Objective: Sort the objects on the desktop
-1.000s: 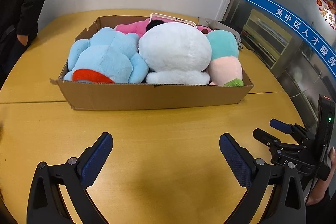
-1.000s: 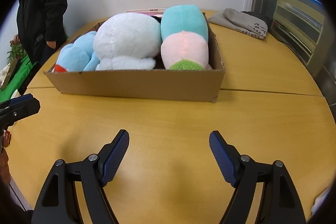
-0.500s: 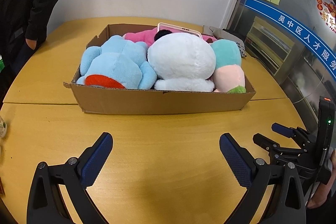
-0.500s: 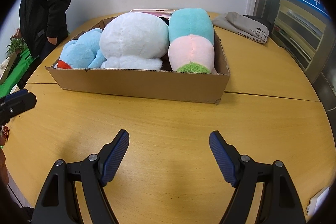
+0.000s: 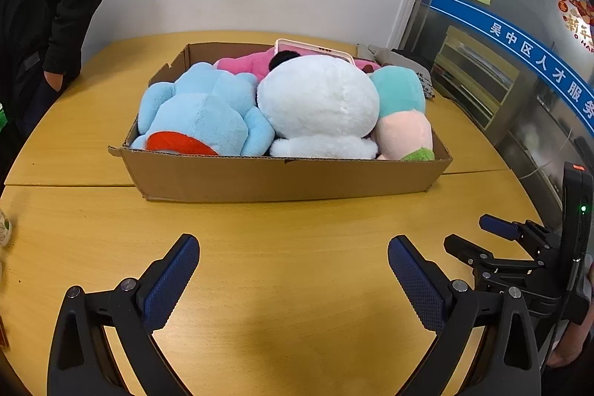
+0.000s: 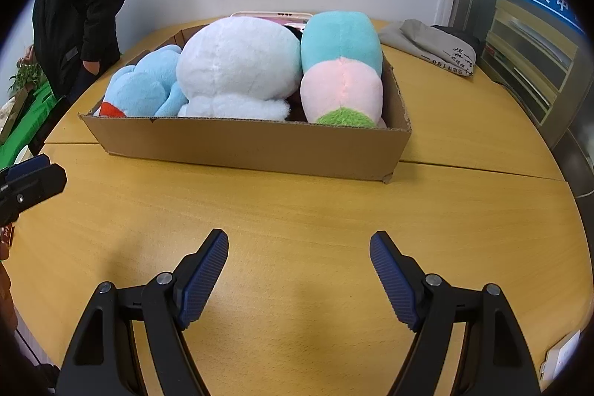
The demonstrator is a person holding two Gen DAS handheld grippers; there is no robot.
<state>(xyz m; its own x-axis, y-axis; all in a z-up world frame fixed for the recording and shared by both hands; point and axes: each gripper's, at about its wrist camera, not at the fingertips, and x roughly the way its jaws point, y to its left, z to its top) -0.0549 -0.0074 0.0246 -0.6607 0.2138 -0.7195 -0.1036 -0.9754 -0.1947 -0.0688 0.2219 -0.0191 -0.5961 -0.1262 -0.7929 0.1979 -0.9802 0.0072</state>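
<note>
Box [image 5: 286, 179] nearer; jacket [image 6: 430, 49] (right view) clearer.

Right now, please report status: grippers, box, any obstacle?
Left gripper open, empty. Right gripper open, empty. Cardboard box full of plush toys, untouched. Bare table between, nothing in the way.

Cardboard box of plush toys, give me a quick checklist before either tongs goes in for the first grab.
1. Left tongs open and empty: ok.
2. Right tongs open and empty: ok.
3. Bare table between both tongs and the cardboard box: ok.
4. White plush on top, reachable from above: ok.
5. Teal and pink plush free of the box wall: not ok, pressed against it.
6. Pink plush free to lift: cannot tell, mostly hidden.
</note>
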